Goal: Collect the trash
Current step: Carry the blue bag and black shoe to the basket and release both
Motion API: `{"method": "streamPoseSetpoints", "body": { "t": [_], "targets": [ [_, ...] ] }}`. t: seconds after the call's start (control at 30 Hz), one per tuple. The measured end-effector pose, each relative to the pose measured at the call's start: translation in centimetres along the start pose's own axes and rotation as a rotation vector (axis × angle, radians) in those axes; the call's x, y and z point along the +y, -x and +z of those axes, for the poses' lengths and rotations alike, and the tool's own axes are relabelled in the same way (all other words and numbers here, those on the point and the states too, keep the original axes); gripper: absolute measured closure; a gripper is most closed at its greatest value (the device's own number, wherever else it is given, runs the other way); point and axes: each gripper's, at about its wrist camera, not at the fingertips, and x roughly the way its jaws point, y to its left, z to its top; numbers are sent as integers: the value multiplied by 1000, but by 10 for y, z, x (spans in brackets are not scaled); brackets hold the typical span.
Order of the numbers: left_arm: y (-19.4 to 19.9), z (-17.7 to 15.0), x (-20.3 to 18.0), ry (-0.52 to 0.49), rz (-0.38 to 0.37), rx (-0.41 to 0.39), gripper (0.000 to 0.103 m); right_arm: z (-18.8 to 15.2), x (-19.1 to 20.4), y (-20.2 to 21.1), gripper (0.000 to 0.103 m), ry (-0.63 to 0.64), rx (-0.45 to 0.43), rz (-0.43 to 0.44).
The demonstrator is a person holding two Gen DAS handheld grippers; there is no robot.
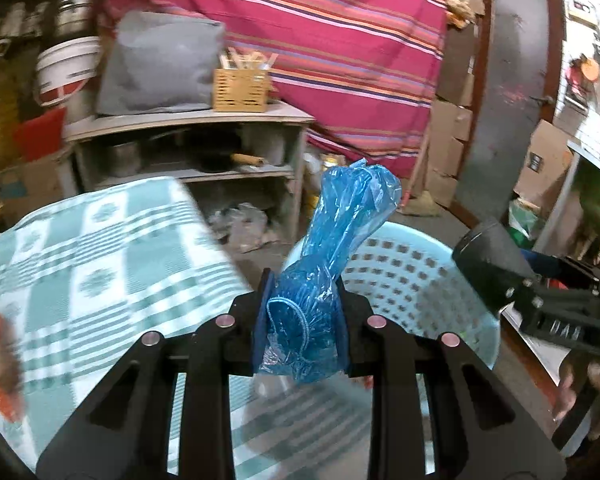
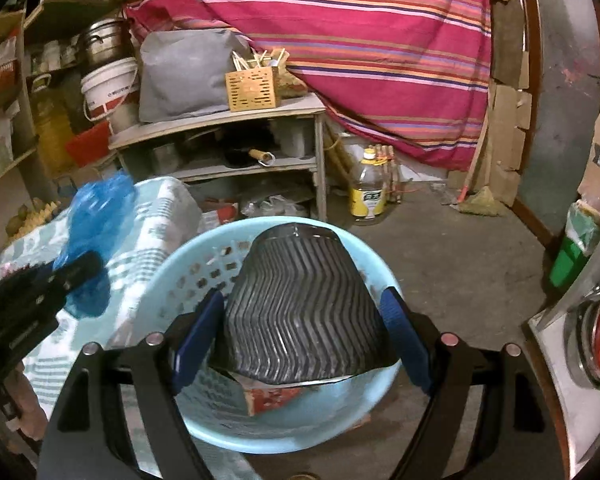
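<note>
Left wrist view: the left gripper (image 1: 302, 320) is clamped on a crumpled blue plastic bag (image 1: 332, 248), both pads pressing the lower part of the bundle.
Bag's long axis: it stands up and forward out of the jaws, leaning a little to the right, so its loose top hangs over the near rim of the light blue basket (image 1: 420, 264).
Basket from the left jaws: just ahead and to the right, beside the checked tablecloth (image 1: 100, 256); the grip point itself looks to sit over the table edge, not yet over the basket's hollow.
Right wrist view: the right gripper (image 2: 300, 340) has its jaws spread wide around a ribbed black cup (image 2: 300, 312), held upside down with the narrow base pointing away; the pads sit against its sides, so I judge it gripped.
Cup over basket: directly above the basket's open mouth (image 2: 204, 272), with some printed packaging already lying inside.
Nearer hand: the right one, by my reading; the cup looks placed to fall straight in.
Coming move, as a judgement: the left hand needs a short shift rightward before letting go, or the light bag may catch on the rim or drift onto the cloth.
</note>
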Motion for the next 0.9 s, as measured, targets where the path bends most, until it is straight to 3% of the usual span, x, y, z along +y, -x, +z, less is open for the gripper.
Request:
{"method": "streamPoseSetpoints", "body": {
  "t": [0.2, 0.3, 0.4, 0.7, 0.9],
  "targets": [
    [-22, 6, -20, -31, -14, 7, 75, -2, -21, -4, 24, -41, 14, -10],
    [-28, 4, -15, 6, -16, 12, 56, -3, -25, -7, 24, -55, 20, -13],
    [-31, 5, -11, 29, -31, 24, 44, -3, -24, -10, 24, -53, 27, -14],
    [8, 3, 21, 65, 91, -43, 14, -2, -10, -13, 24, -36, 27, -6],
    [45, -3, 62, 99, 179, -59, 9, 2, 10, -18, 24, -16, 17, -2]
  ]
}}
